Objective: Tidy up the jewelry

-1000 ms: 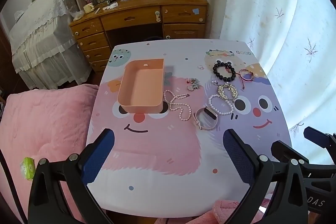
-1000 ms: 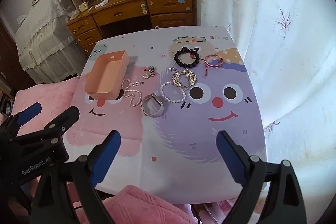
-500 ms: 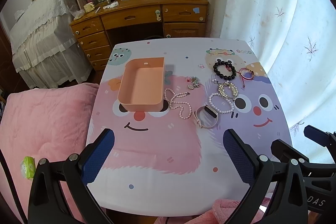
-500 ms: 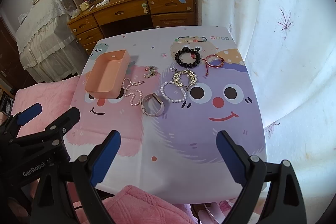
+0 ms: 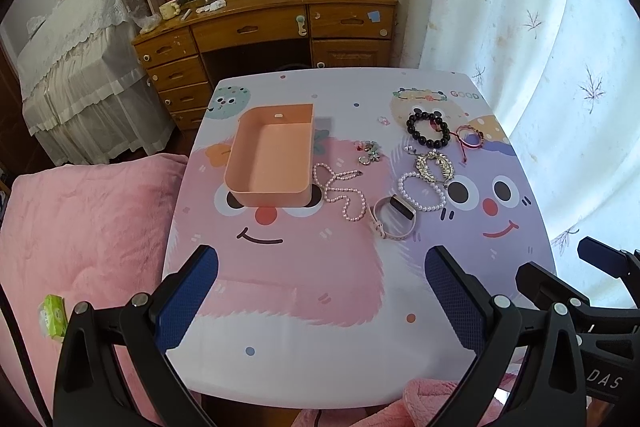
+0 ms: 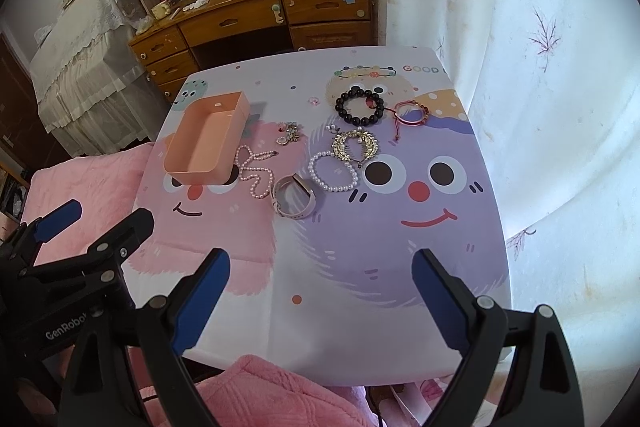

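While I hold both tongs, left [image 5: 320,291] and right [image 6: 320,287], spread wide and empty above the table [image 5: 304,359], the jewelry [image 5: 424,183] (bracelets, pearls) lies right of the bin [image 5: 272,159].

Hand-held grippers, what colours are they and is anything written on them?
Each hand-held gripper is black with blue textured pads: left, right. Silver screws dot the frames. White lettering shows: "GenRobo" on the left, "DAS" on the right.
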